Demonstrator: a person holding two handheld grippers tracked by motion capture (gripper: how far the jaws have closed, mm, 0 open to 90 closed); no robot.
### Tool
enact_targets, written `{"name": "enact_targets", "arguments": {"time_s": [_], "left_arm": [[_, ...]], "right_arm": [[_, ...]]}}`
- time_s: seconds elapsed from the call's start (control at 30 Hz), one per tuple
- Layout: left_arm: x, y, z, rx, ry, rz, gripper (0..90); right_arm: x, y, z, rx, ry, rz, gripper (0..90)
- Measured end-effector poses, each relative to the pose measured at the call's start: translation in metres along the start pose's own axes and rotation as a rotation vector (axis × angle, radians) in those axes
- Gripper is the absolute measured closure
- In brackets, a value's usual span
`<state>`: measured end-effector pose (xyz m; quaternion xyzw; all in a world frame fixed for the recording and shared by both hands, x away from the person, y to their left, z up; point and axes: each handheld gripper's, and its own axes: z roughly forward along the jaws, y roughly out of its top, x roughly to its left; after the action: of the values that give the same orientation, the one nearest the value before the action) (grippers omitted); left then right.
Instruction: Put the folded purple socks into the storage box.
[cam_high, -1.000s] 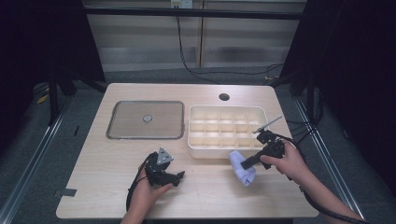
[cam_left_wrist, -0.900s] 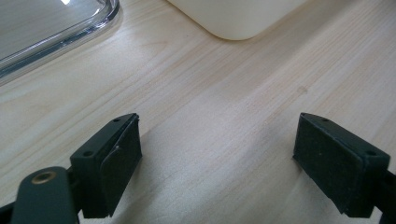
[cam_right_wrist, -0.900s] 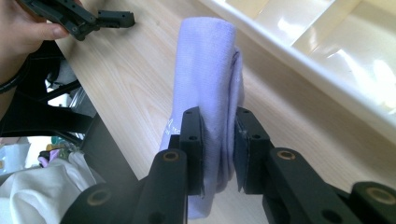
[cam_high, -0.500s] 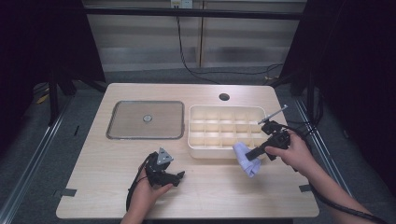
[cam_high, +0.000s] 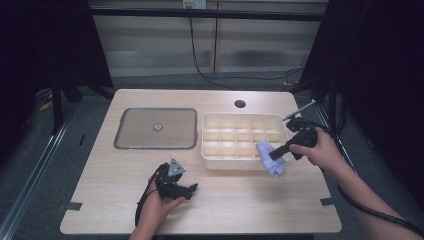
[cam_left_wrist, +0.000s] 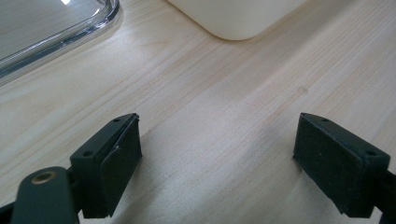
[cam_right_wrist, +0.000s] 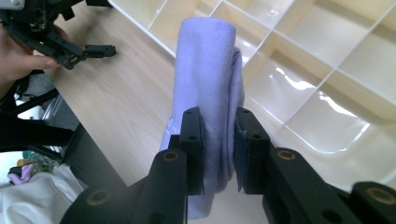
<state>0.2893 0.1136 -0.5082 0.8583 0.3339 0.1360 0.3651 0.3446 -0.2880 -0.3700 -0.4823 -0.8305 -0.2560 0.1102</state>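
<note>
A rolled lavender cloth (cam_high: 269, 158) hangs over the front right edge of the cream compartment tray (cam_high: 235, 160). My right gripper (cam_high: 276, 153) is shut on it; in the right gripper view its pads pinch the cloth roll (cam_right_wrist: 208, 84) around its middle, above the tray's compartments (cam_right_wrist: 322, 60). My left gripper (cam_high: 192, 188) rests low over the table's front left part, held in a hand, jaws wide apart. In the left gripper view its fingers (cam_left_wrist: 114, 158) stand over bare wood with nothing between them.
A clear flat lid with a small knob (cam_high: 156, 128) lies left of the tray. A round cable hole (cam_high: 240, 104) sits near the table's far edge. Dark frame posts and cables surround the table. The right gripper's cable trails off the right edge.
The right gripper has risen with the cloth and moved from the table in front of the tray to over the tray's front right edge. The left gripper has stayed put.
</note>
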Motion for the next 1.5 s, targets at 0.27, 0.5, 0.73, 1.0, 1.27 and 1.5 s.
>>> {"name": "enact_targets", "arguments": {"time_s": [0.27, 0.5, 0.73, 1.0, 1.27, 1.5], "left_arm": [[0.0, 0.0, 0.0, 0.0, 0.0, 0.0, 14.6], [0.0, 0.0, 0.0, 0.003, 0.001, -0.001, 14.6], [0.0, 0.0, 0.0, 0.003, 0.001, -0.001, 14.6], [0.0, 0.0, 0.0, 0.0, 0.0, 0.0, 14.6], [0.0, 0.0, 0.0, 0.003, 0.001, -0.001, 14.6], [0.0, 0.0, 0.0, -0.001, -0.001, 0.001, 14.6]], "right_arm": [[-0.012, 0.006, -0.009, -0.006, -0.039, 0.037, 75.7], [-0.023, 0.01, -0.01, -0.003, -0.062, 0.045, 75.7], [-0.03, 0.016, -0.013, -0.012, -0.081, 0.059, 75.6], [-0.04, 0.02, -0.011, -0.009, -0.112, 0.083, 75.6], [-0.05, 0.023, -0.006, -0.007, -0.122, 0.102, 75.6], [-0.055, 0.024, -0.002, 0.013, -0.14, 0.111, 75.6]]}}
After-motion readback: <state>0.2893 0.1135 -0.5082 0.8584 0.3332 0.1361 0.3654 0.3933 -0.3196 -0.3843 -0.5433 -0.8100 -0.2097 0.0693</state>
